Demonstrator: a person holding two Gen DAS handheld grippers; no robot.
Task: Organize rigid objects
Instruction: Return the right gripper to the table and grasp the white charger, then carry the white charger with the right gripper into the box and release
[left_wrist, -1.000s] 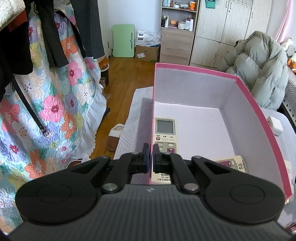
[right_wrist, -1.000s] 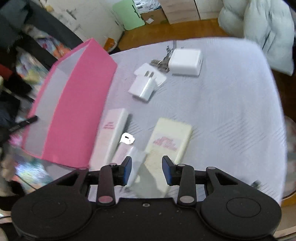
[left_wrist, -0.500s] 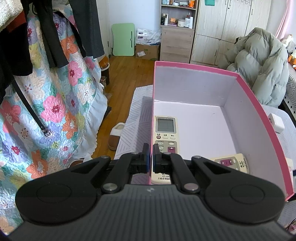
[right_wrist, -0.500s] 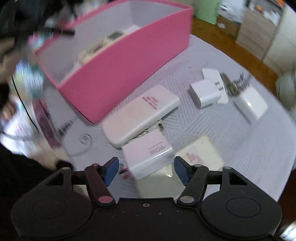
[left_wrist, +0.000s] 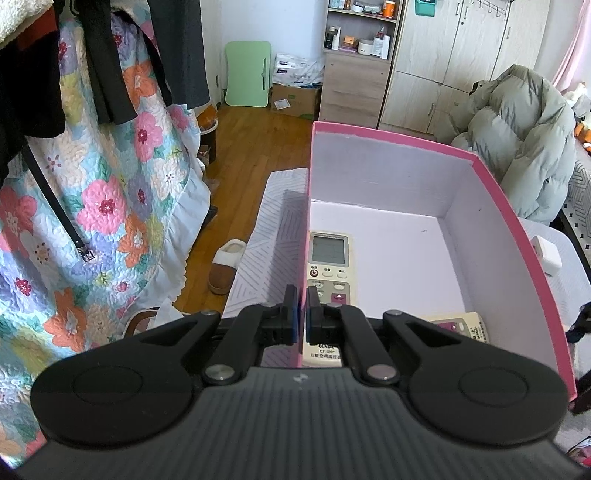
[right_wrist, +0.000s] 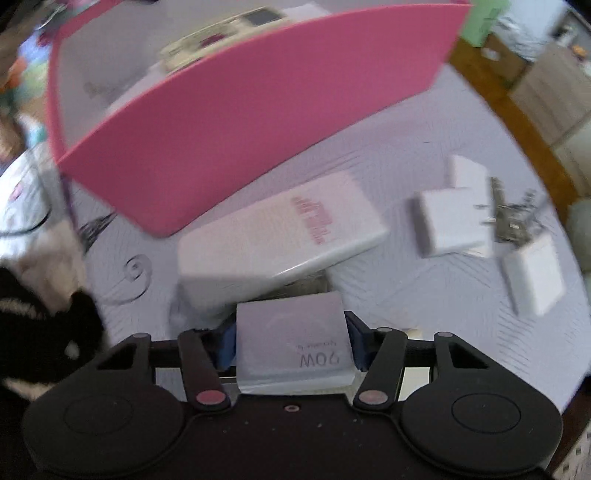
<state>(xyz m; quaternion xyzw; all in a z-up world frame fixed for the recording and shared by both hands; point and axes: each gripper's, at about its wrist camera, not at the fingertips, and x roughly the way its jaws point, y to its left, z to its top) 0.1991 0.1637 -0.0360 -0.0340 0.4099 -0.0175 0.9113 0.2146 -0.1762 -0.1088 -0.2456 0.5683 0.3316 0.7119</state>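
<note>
Pink box (left_wrist: 513, 236): stands on the tabletop (right_wrist: 424, 122), open at the top; in the right wrist view its outer wall (right_wrist: 258, 96) now fills the upper frame, closer than half a second ago.
Remotes: a white remote (left_wrist: 328, 266) lies flat inside the pink box along its left wall, a second remote (left_wrist: 461, 326) beside it nearer the right wall; both lie where they lay before.
Long white case (right_wrist: 280, 236): rests on the tabletop just beside the pink box's outer wall, unmoved.
Chargers: a plug adapter (right_wrist: 447, 221) and a flat white brick (right_wrist: 535, 273) lie further from the pink box, keys (right_wrist: 517, 221) between them.
White 90W block (right_wrist: 291, 347): away from the pink box, past the long case, now between the right tool's pads.
Right tool (right_wrist: 291, 343): earlier spread wide over the block, now pinching its two sides.
Left tool (left_wrist: 301, 314): pads pressed nearly together over the pink box's left wall, holding nothing, as before.
</note>
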